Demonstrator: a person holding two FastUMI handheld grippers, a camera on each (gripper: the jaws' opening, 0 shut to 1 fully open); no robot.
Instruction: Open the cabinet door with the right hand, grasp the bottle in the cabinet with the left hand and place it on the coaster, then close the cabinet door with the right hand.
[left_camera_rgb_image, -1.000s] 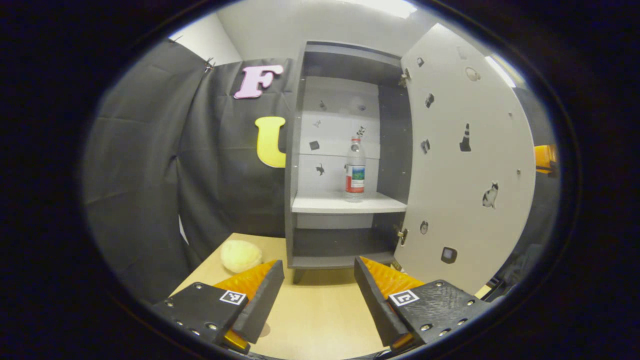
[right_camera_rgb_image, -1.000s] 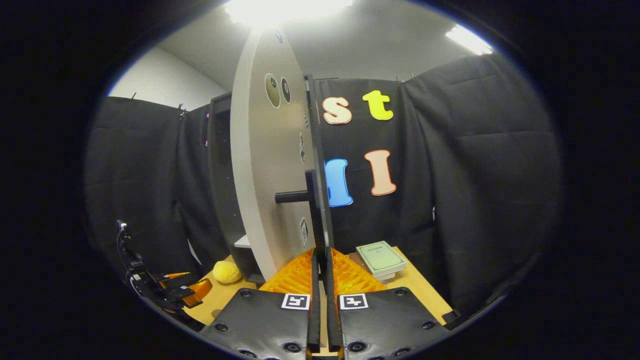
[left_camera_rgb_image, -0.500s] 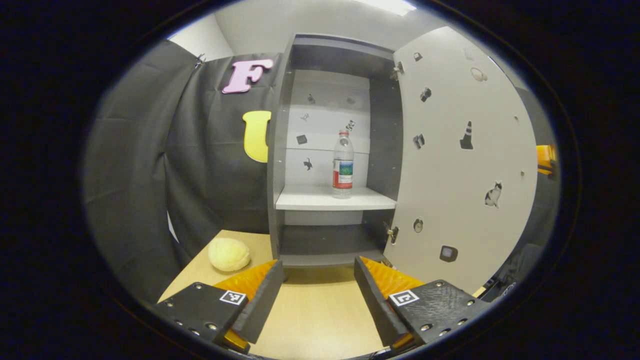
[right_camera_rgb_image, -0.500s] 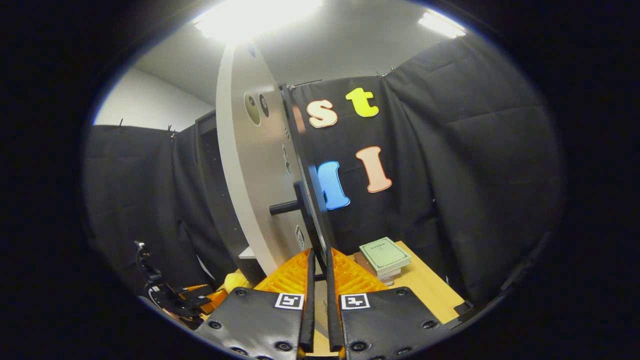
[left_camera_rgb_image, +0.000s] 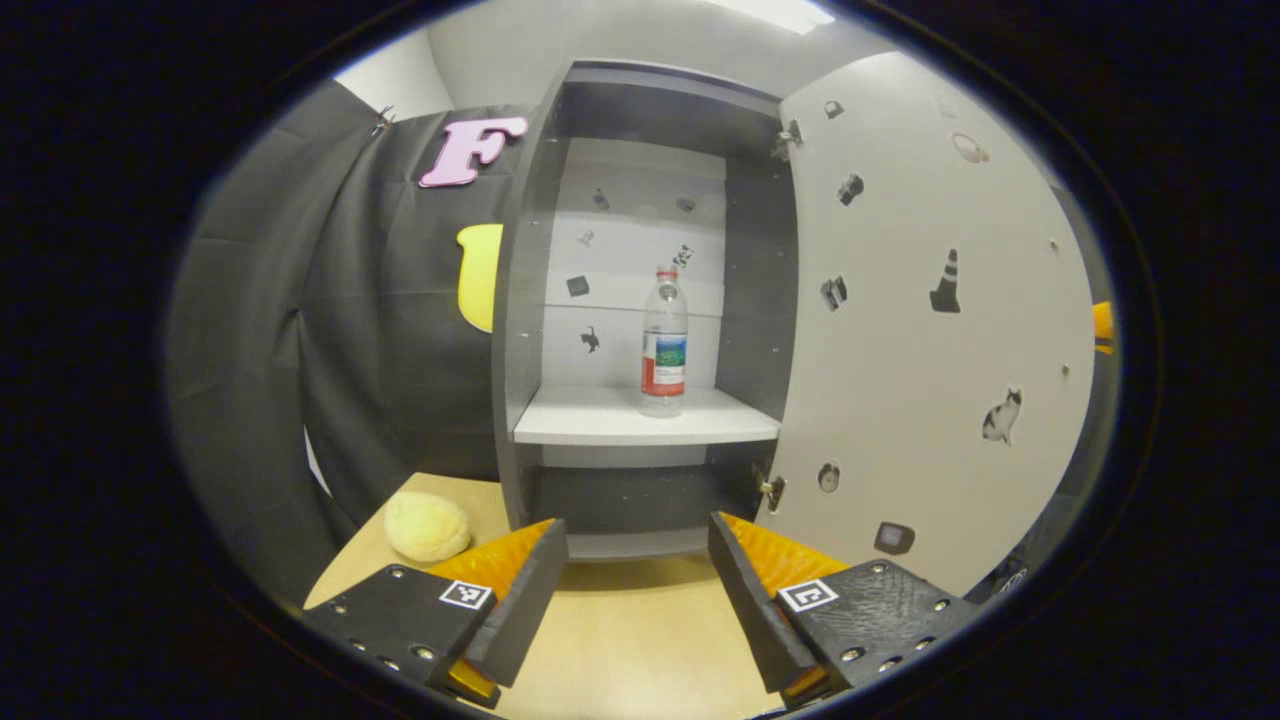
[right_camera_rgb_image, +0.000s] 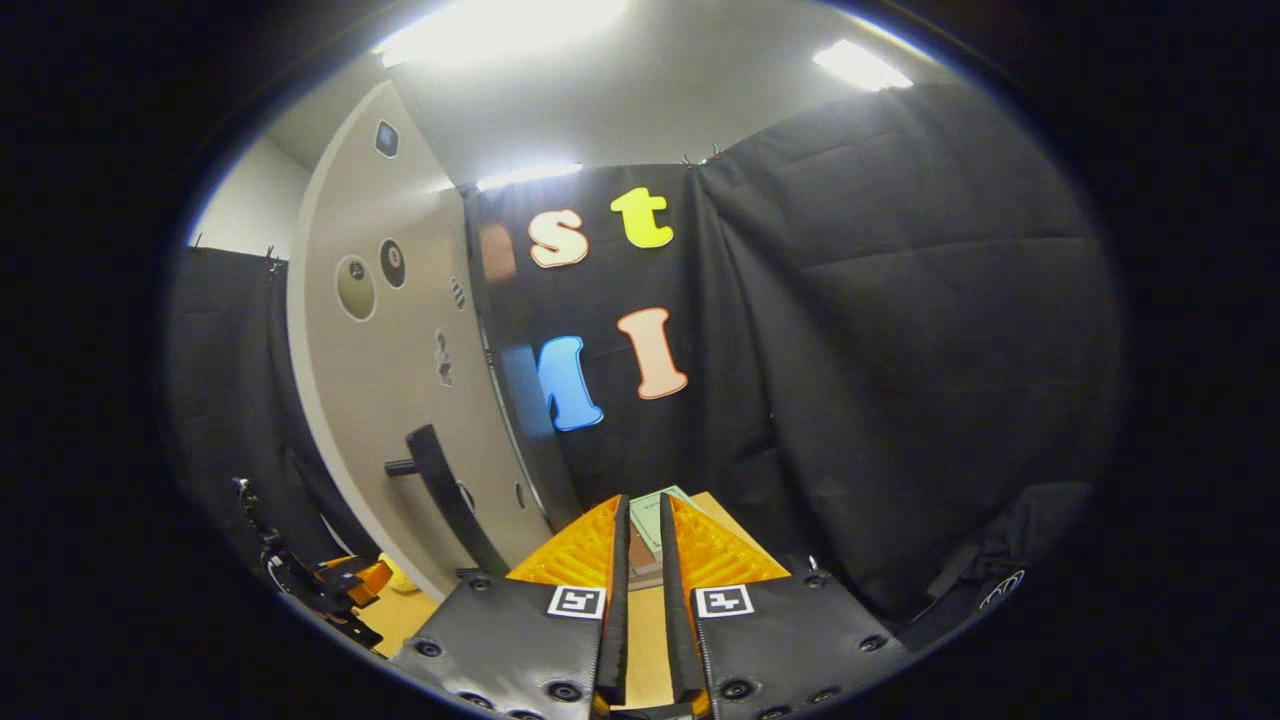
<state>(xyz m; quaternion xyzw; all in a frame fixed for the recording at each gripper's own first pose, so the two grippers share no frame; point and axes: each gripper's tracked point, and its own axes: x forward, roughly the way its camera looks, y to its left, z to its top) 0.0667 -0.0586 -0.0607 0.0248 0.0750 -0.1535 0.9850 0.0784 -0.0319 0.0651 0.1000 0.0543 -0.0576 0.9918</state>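
The grey cabinet (left_camera_rgb_image: 520, 300) stands open, its pale door (left_camera_rgb_image: 900, 330) swung out to the right. A clear bottle (left_camera_rgb_image: 664, 340) with a red cap and a red label stands upright on the white shelf (left_camera_rgb_image: 600, 425). My left gripper (left_camera_rgb_image: 635, 540) is open over the table, short of the cabinet and below shelf height, holding nothing. In the right gripper view the door (right_camera_rgb_image: 400, 400) and its black handle (right_camera_rgb_image: 435, 480) lie to the left. My right gripper (right_camera_rgb_image: 643, 510) is off them, its fingers nearly together with only a narrow empty gap.
A yellow plush ball (left_camera_rgb_image: 427, 525) lies on the wooden table (left_camera_rgb_image: 620, 640), left of the cabinet's foot. A green book (right_camera_rgb_image: 655, 508) lies on the table beyond the right gripper's fingers. The left gripper (right_camera_rgb_image: 340, 590) shows low at the left of the right gripper view.
The right gripper has let go of the door handle and swung away to the right. The left gripper has drawn nearer the open cabinet, and the bottle looms larger.
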